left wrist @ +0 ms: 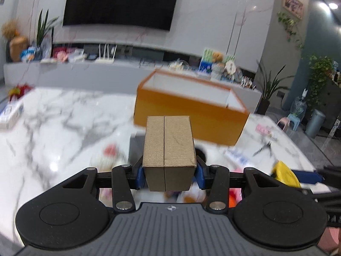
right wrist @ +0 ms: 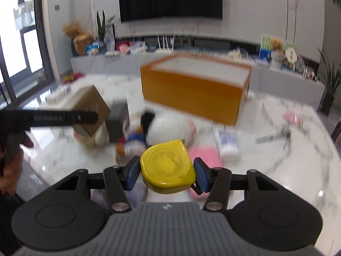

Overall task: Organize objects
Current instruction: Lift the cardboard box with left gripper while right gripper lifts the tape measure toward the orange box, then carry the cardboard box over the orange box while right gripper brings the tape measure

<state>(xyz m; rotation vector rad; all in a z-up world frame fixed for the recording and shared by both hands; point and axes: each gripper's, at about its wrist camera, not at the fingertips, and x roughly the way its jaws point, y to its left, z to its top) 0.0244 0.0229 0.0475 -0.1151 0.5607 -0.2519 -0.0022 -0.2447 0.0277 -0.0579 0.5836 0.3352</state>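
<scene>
Far left of the marble counter (left wrist: 53, 115): a white printed carton (left wrist: 10, 115) at the edge, a red and yellow item (left wrist: 18, 90) behind it, too blurred to identify. Left tongs (left wrist: 169, 175) clamped on a brown cardboard box (left wrist: 169, 147), blue pads (left wrist: 140, 176) pressing its two sides, box raised off the counter with its seam running away from the camera. From the right wrist view the same box (right wrist: 91, 108) hangs tilted in the left tongs (right wrist: 85, 123) at left, a hand (right wrist: 10, 166) on the handle below. Beneath and beside it, a jumble on the counter: a dark grey box (right wrist: 117, 119), a black and white soft toy (right wrist: 168, 125), small blue and orange items, all blurred. Centre: right tongs (right wrist: 167, 173) closed on a yellow tape measure (right wrist: 167, 166), pads against its flanks, flat face up, lifted clear of the surface. Behind, an open orange bin (right wrist: 191, 93) with white inside walls stands on the counter, well apart from both held things. Right of the tape measure: a pink pad (right wrist: 204, 155) just beside the right pad, then a white packet with blue print (right wrist: 227, 145), then a dark metal tool (right wrist: 275, 136) and a pink packet (right wrist: 292, 115) near the far right edge.
</scene>
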